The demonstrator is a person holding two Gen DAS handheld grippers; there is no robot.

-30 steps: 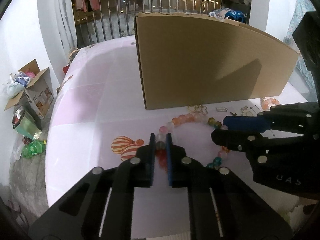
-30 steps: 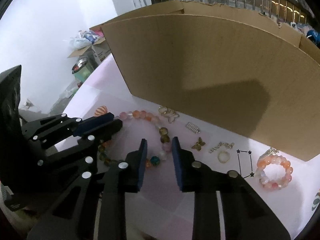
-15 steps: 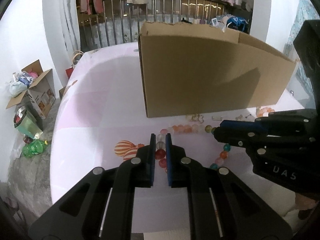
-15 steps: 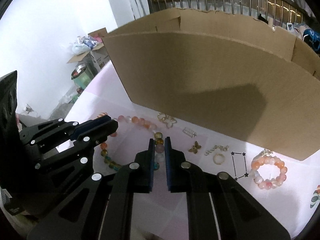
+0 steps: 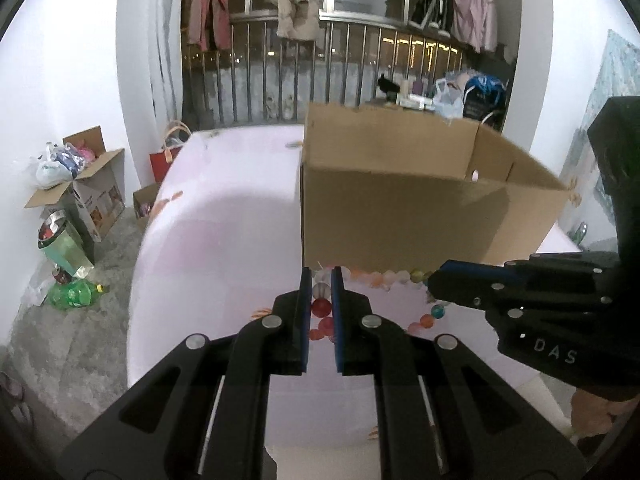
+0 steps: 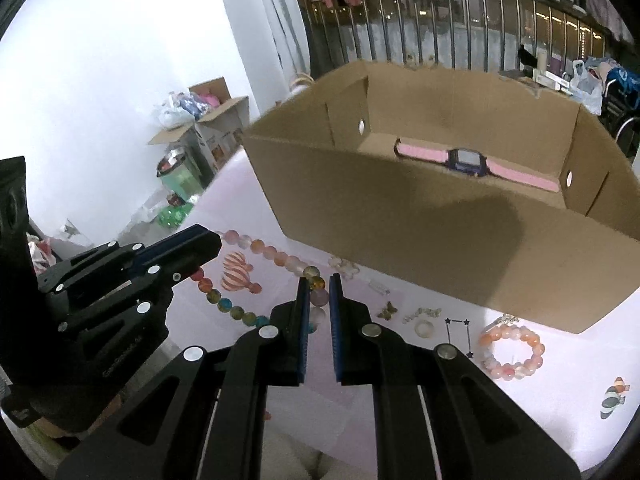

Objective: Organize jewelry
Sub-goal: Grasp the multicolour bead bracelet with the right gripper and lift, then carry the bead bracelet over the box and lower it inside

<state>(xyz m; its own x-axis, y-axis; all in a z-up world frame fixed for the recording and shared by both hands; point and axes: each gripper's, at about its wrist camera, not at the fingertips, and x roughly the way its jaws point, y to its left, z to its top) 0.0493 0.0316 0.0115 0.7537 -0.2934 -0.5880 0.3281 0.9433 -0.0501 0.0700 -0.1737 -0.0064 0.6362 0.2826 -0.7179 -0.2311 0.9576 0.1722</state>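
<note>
Pale pink cloth covers the table [image 6: 248, 184], with a railing hung with clothes at 12 o'clock in both views. On it stands a cardboard box [image 6: 452, 240] holding a pink watch [image 6: 466, 160], open side up.

Both grippers grip one bead necklace [image 6: 256, 246]. The left gripper [image 5: 321, 292] has its fingers closed on a clear and a red bead of the strand; from there the beads run toward 3 o'clock along the box's foot to the right gripper [image 6: 319, 294], whose fingers are pressed on an amber and a pale bead. In the right wrist view the strand sags in a loop between the two grips, with the far run toward 10 o'clock and the near run toward 9 o'clock. Whether any bead touches the cloth I cannot tell.

The move ahead turns on this: the box's opening lies at 12 to 1 o'clock from the right fingers, beyond its near wall, and the necklace's long axis runs parallel to that wall. The right gripper seems nearer the opening.

Small pieces lie by the wall at 3 o'clock of the right fingers: a butterfly charm [image 6: 387, 311], a ring [image 6: 424, 328] and a peach bracelet [image 6: 512, 354].
</note>
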